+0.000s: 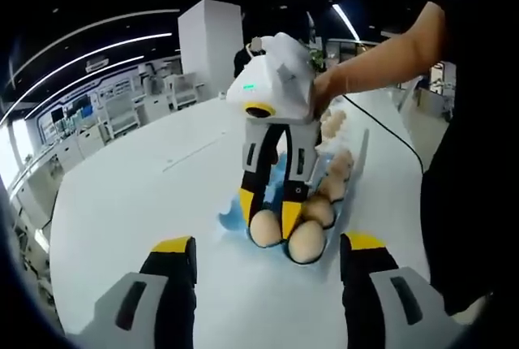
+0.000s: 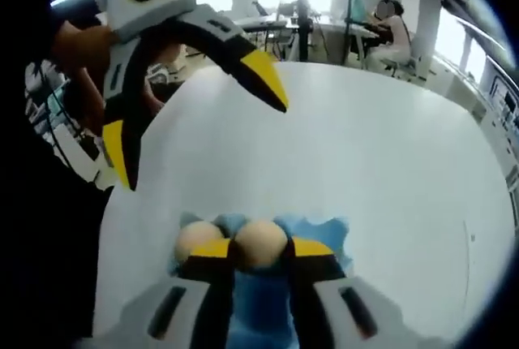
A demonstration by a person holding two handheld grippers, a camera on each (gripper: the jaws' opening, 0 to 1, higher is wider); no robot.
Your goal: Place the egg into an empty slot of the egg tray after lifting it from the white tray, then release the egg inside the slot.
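On the white desk point(image 1: 146, 195) the right tool point(image 1: 270, 217) stands over the near end of the blue egg tray point(image 1: 231, 221), with its yellow-tipped jaws closed around an egg point(image 1: 264, 228). In the right gripper view the same egg point(image 2: 259, 245) sits between the two jaws, above the blue tray point(image 2: 320, 229), and another egg point(image 2: 197, 241) lies just beside it. The left tool point(image 1: 263, 243) is wide open and holds nothing. More eggs point(image 1: 339, 164) lie in a row behind.

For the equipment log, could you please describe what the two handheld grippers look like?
Both match: the right gripper has a white housing with a green light, black jaws and yellow tips. The left gripper shows the same white body, curved black jaws and yellow tips.
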